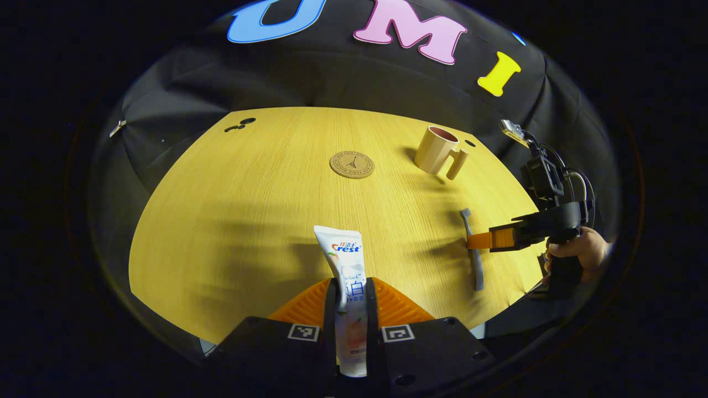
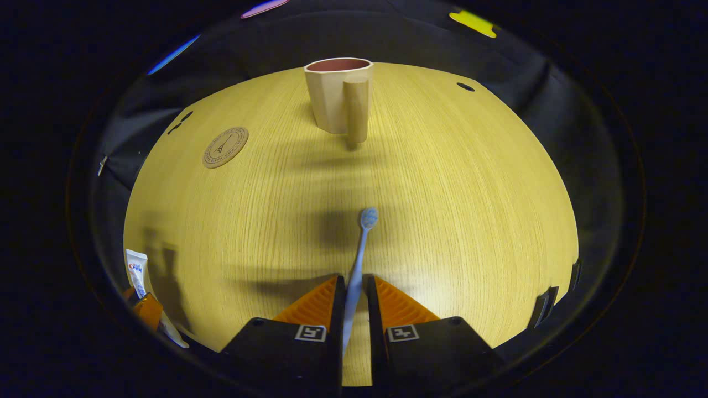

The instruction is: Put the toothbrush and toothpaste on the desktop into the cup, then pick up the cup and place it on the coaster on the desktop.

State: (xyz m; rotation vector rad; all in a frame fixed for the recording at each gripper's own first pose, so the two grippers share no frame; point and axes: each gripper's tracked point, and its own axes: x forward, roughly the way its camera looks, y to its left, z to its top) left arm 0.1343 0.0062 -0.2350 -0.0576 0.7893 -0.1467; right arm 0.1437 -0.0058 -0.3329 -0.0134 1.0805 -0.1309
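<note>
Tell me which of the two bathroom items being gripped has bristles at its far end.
The blue toothbrush, clamped by the right gripper. The other, in the left gripper, is a flat white toothpaste tube.

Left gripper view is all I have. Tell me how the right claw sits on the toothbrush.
Observer: In the right gripper view the right claw has one finger on each side of the toothbrush handle, closed on it.
Operator: Give me where the brush head points.
Observer: It points straight ahead toward the cup, with bare desktop between them.
Operator: Report the cup's handle.
Observer: The handle faces the right claw, in line with the front of the cup's body.
</note>
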